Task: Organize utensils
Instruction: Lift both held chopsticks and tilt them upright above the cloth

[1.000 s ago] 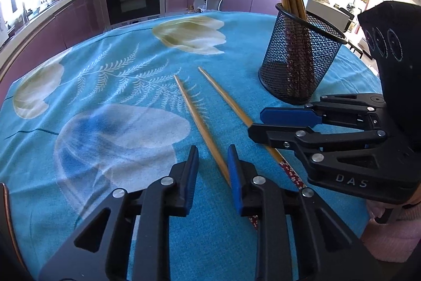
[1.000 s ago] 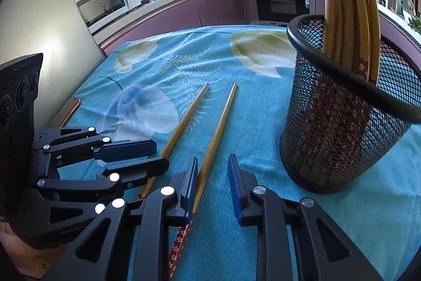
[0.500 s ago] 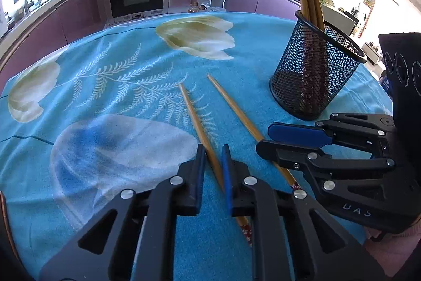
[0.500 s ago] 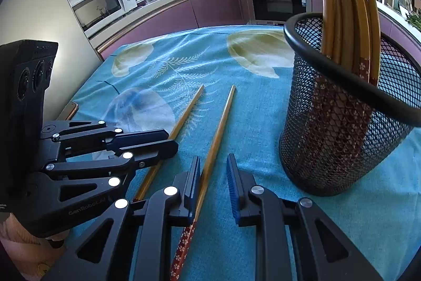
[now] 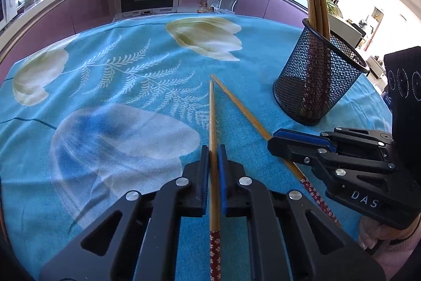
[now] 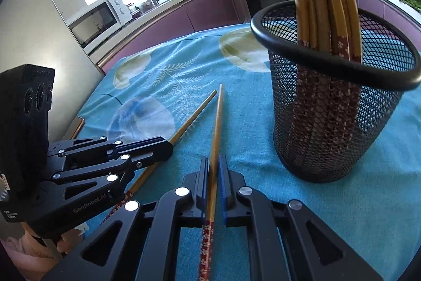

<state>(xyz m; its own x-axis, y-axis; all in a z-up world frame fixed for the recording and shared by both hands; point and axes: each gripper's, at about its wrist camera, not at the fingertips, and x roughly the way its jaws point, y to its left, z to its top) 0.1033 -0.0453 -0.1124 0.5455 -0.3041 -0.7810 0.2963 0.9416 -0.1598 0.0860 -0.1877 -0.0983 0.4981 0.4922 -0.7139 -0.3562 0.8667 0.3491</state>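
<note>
one chopstick (image 5: 212,123) is clamped by the left gripper (image 5: 213,159), another chopstick (image 6: 216,128) by the right gripper (image 6: 213,167), lower centre of each frame.

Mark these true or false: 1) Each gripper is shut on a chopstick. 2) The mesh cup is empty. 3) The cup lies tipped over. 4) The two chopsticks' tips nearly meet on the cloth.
1) True: the left gripper clamps the left chopstick; the right gripper clamps the right chopstick.
2) False: the mesh cup holds several chopsticks.
3) False: it stands upright on the cloth.
4) True.
</note>
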